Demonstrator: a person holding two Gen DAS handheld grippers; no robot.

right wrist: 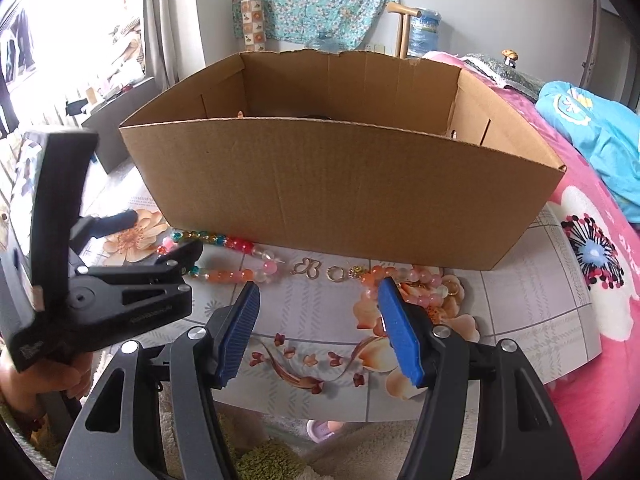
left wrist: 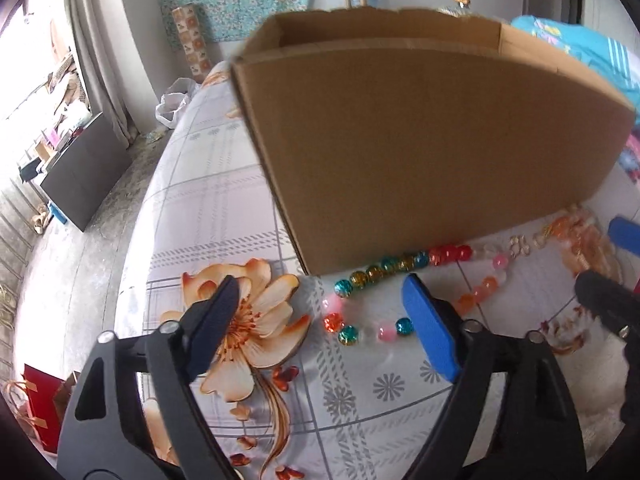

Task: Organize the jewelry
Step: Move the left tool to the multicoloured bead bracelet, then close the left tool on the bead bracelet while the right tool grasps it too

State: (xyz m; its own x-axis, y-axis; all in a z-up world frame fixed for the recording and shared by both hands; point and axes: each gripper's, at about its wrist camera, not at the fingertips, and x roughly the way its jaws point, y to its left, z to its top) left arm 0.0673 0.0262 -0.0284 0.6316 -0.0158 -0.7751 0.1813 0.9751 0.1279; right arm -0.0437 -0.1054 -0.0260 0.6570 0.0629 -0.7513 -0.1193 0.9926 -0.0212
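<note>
Nearest: the left gripper (left wrist: pixel 320 300) is sitting low over the flowered bedsheet (left wrist: pixel 208 184), jaws apart, nothing between the pads. The colourful bead strand (left wrist: pixel 384 268) is lying just ahead of its fingertips, loose end curling back toward the blue pad (left wrist: pixel 430 332).

The right gripper (right wrist: pixel 316 292) is hovering beside it, jaws also apart and empty. In its own view it is pointing at the bare patch between the small gold pieces (right wrist: pixel 316 270) and the peach bead strand (right wrist: pixel 412 284).

All the jewelry is lying on the sheet in a row, right against the front wall of the cardboard box (right wrist: pixel 340 192). Box is open-topped; contents are mostly hidden by the near wall.

Handling judgement:
- Bead strands look light, limp and glassy. They are likely going to drape and swing once lifted.
- Round beads are probably slippery against the pads. Pinching across one bead mid-strand looks better than at an end, so both halves are hanging evenly.
- Soft sheet is giving under the pads, so the tips may be snagging fabric along with the beads.
- Butterfly charm (right wrist: pixel 306 268) and ring (right wrist: pixel 333 273) are small, flat and thin: the hardest picks, likely needing an edge-on pinch.

Farther back: curtain, patterned cloth on the wall.
</note>
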